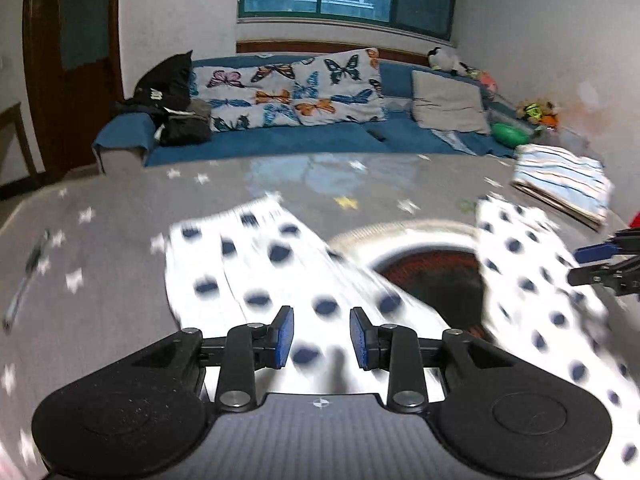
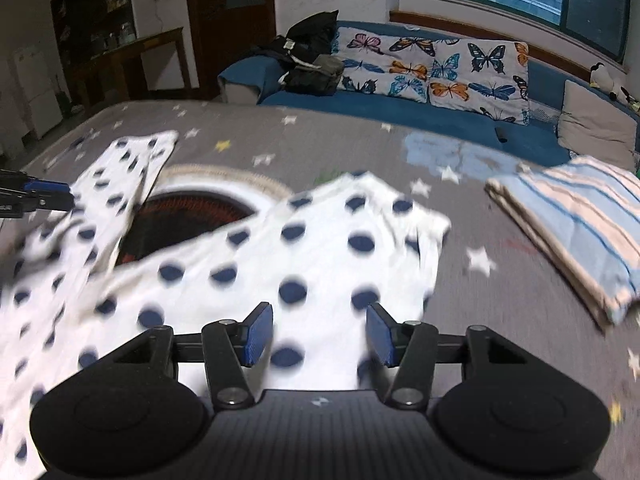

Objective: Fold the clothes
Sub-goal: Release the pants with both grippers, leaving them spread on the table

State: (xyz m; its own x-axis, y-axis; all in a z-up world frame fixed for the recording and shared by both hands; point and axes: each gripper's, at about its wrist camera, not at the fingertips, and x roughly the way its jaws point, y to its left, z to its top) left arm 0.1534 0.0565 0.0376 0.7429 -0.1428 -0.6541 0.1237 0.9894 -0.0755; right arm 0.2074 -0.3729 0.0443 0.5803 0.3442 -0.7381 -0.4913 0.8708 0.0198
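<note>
Polka-dot garment (image 2: 256,264) lies spread on near half of grey star-print bedspread (image 2: 340,140), partly covering round printed motif (image 2: 192,208). Folded striped cloth (image 2: 576,224) sits toward right edge. Left gripper (image 1: 321,338): jaws apart, empty, above fabric. Right gripper (image 2: 320,334): jaws apart, empty, above near hem. Risk: heavy motion blur suggests fast travel; closing early likely catches single layer or bedspread, skewing fold.

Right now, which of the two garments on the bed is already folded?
The striped one, lying as a neat flat stack at the right. The polka-dot garment under both tools is spread out and rumpled.
</note>
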